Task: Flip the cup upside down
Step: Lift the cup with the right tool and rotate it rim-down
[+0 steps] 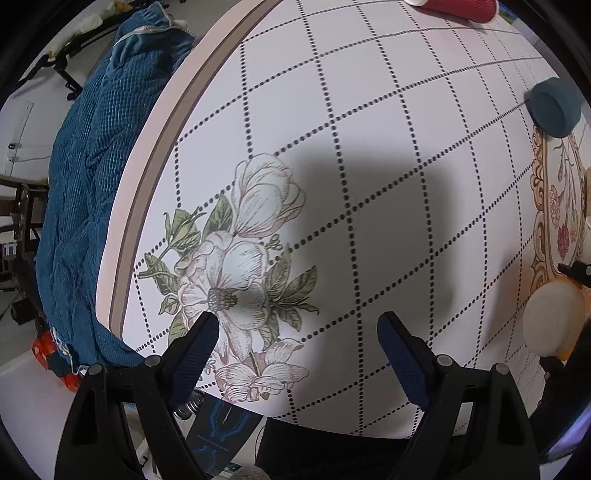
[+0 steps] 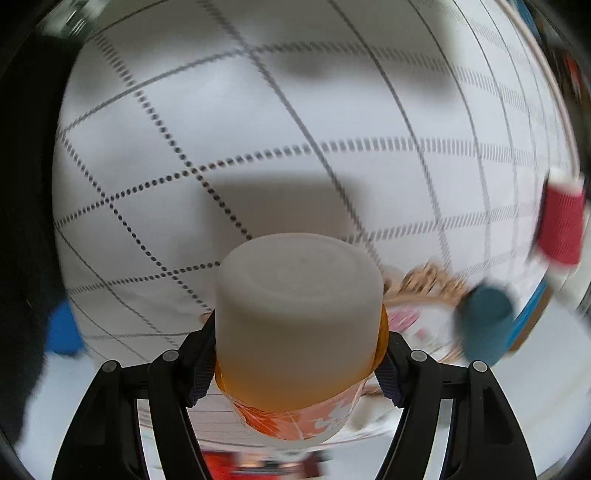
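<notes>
My right gripper (image 2: 295, 354) is shut on a white-and-orange cup (image 2: 299, 325). The cup's flat white base points away from the camera and its orange patterned part lies toward me. It is held above the white dotted-grid tablecloth (image 2: 258, 147). The same cup shows at the right edge of the left wrist view (image 1: 550, 317). My left gripper (image 1: 295, 332) is open and empty, low over a printed flower near the table's front edge.
A teal cup (image 2: 487, 325) (image 1: 552, 109) stands base-up on the cloth. A red ribbed cup (image 2: 561, 225) (image 1: 461, 7) sits farther off. A floral placemat (image 1: 554, 206) lies at the right. A blue quilted cloth (image 1: 92, 184) hangs beyond the table's left edge.
</notes>
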The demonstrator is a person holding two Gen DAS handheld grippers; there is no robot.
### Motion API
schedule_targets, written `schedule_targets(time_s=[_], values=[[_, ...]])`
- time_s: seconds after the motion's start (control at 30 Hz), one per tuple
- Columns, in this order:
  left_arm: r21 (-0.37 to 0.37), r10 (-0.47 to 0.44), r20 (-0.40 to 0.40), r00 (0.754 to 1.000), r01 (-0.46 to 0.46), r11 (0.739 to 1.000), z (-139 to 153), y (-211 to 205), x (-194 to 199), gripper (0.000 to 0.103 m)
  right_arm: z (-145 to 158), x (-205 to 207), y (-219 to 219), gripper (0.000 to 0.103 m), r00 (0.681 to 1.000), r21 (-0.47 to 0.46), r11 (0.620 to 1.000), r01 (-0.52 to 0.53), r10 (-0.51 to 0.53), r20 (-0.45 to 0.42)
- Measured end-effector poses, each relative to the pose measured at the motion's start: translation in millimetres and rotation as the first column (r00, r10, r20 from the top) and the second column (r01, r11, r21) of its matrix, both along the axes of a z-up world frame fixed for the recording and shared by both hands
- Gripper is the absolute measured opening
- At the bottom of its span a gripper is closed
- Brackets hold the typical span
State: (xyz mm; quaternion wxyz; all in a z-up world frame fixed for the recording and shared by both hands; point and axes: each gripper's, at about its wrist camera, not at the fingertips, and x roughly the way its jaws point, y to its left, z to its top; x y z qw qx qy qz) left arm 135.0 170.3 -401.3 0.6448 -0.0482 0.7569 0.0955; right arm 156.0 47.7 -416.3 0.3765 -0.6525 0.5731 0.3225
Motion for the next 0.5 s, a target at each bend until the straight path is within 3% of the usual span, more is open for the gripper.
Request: schedule_targets(time_s=[0.1,0.2,0.37,0.5], values=[[0.001,-0.012,0.0,1.0,0.012,1.0,0.1,-5.1,3.1,0.088,0.1,18.2,-8.9,0.074,0.982,-0.01,0.982,0.187,-0.187,-0.027],[0.003,-0.025,-0.002,1.0,0.025,1.0,0.1,-9.1,4.1,0.088,-1.7,36.3,-22.0,0.074,0.92,-0.032,0.922,0.385,-0.387,-0.064],[0.004,-0.043,-0.006,0.999,0.044,0.999,-1.1,-17.7,6.7,0.088,-10.8,55.7,-47.7,0.074,0.771,-0.088,0.779,0.621,-0.627,-0.111],[0.003,-0.055,-0.008,0.998,0.055,0.998,-1.6,-20.4,6.0,0.088,-15.1,69.2,-75.0,0.074,0.609,-0.123,0.626,0.77,-0.779,-0.149]])
